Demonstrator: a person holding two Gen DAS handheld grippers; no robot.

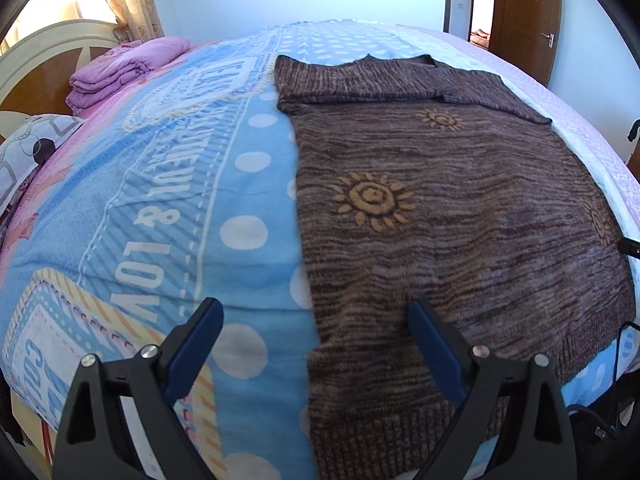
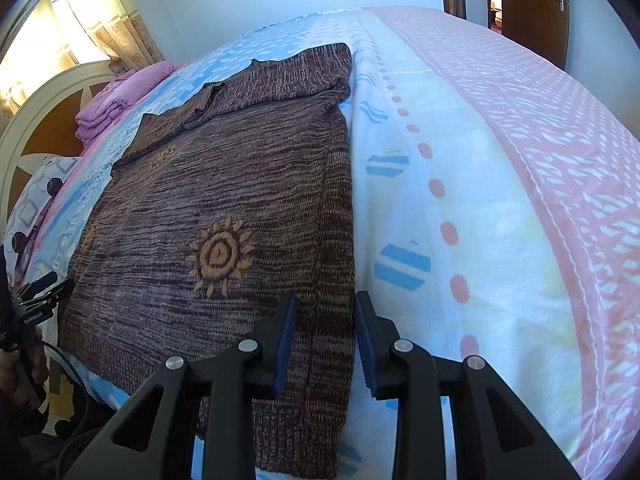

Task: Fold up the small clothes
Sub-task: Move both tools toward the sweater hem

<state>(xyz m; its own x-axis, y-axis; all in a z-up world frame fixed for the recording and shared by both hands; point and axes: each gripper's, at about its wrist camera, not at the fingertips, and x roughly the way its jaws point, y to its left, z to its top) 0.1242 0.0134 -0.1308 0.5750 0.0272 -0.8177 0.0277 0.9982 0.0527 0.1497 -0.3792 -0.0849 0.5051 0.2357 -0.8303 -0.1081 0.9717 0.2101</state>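
Left gripper (image 1: 316,324) fingers spread, right gripper (image 2: 325,320) fingers narrowly apart, above sweater (image 1: 460,216); blanket (image 1: 160,216) reads "LOV".

"What was on the bed?"
"A brown knit sweater (image 1: 460,216) with orange suns on it. It lay flat, with its sleeves folded across the top."
"Which end was near?"
"The ribbed bottom edge, by the bed's edge."

Sweater (image 1: 452,216) lay flat on blanket (image 1: 168,208) covering the bed, sleeves folded across its far end. Folded bedding (image 1: 120,72) sat beyond it to the left by the headboard (image 1: 36,60); door (image 1: 524,12) behind, right.
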